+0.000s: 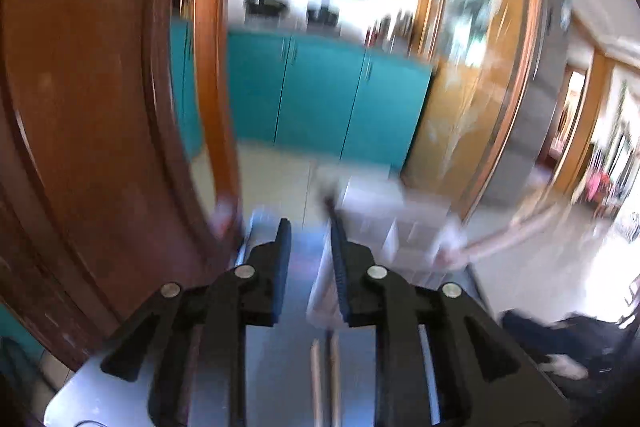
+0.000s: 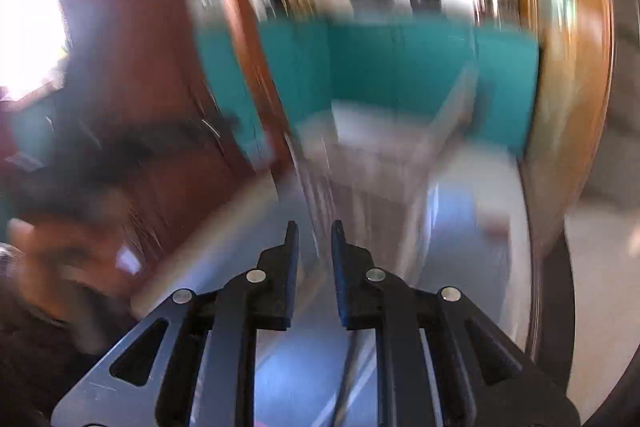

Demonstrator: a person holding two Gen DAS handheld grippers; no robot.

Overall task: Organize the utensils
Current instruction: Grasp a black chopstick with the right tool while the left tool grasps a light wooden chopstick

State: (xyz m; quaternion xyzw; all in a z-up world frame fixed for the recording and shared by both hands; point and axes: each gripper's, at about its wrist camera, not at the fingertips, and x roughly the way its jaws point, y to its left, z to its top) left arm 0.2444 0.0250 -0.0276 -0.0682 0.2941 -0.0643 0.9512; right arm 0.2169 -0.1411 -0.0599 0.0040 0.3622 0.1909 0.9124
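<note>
Utensils here show as two thin pale wooden sticks (image 1: 325, 383), probably chopsticks, lying side by side on the shiny grey metal desk (image 1: 276, 367) under the left gripper (image 1: 310, 239). Ahead of them, toward the far edge of the desk, stands a translucent white plastic organizer box (image 1: 380, 211), with one dark-tipped utensil (image 1: 331, 205) poking up at its near left corner and a long pale wooden handle (image 1: 516, 227) leaning out to the right.

The right wrist view shows the same box (image 2: 372, 147) badly smeared, and a thin dark rod (image 2: 347, 379) lies on the desk beneath the right gripper (image 2: 314, 239); what it is I cannot tell.

Both grippers stand with their jaws a little apart and nothing between them.

The main risk, as I judge it, is speed: both views are heavily blurred, so a reach made now could knock the light box over or push it off the far edge, or skid the thin sticks along the slick metal.

No brand, label or writing can be read.
</note>
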